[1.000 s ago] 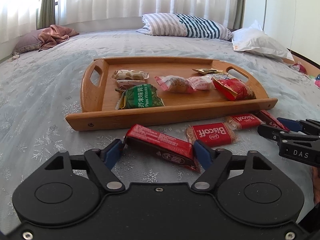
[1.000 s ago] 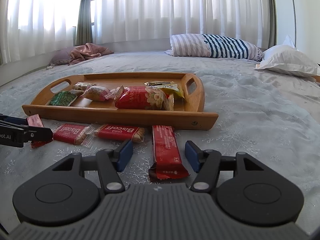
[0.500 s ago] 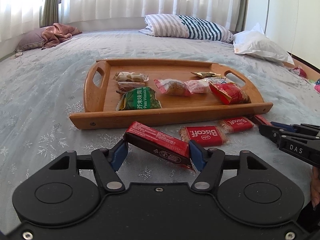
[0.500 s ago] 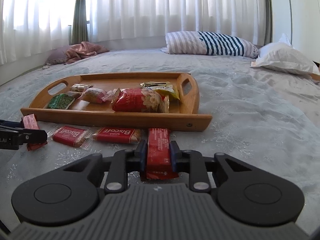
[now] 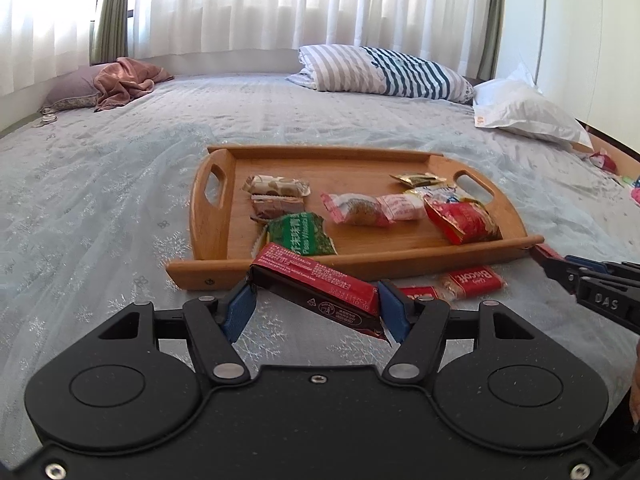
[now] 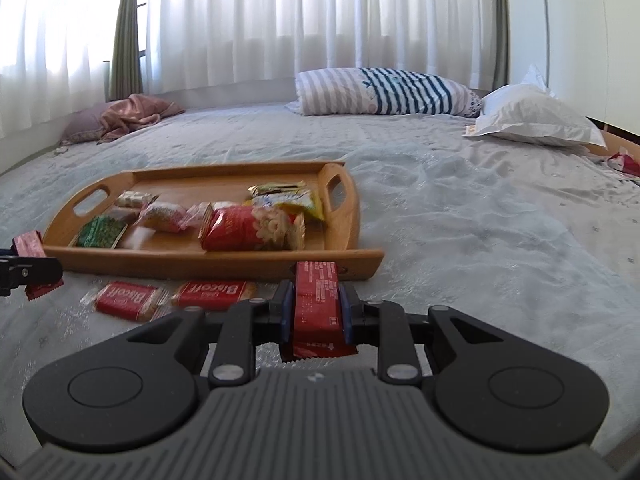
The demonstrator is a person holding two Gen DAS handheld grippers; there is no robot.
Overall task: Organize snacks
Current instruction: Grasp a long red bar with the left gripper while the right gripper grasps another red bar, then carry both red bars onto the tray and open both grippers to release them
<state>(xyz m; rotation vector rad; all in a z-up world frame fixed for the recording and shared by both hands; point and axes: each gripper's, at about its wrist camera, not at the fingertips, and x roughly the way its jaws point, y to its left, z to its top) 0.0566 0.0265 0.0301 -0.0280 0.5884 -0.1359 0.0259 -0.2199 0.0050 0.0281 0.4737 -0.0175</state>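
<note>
Both tongs now carry loads: left gripper (image 5: 314, 312) clamps a red bar (image 5: 320, 289) endwise, raised since a second ago; right gripper (image 6: 316, 314), open then, has closed on another bar (image 6: 317, 304) and lifted it. Tray (image 5: 216, 272) lies just ahead. Two Biscoff packs (image 6: 128, 299) remain on the bedspread (image 6: 480, 240). Delivery to tray judged next.

Snack packets (image 5: 362, 210) on tray (image 5: 208, 200); Biscoff packs (image 6: 214, 294) on bedspread (image 6: 480, 220) before tray.
</note>
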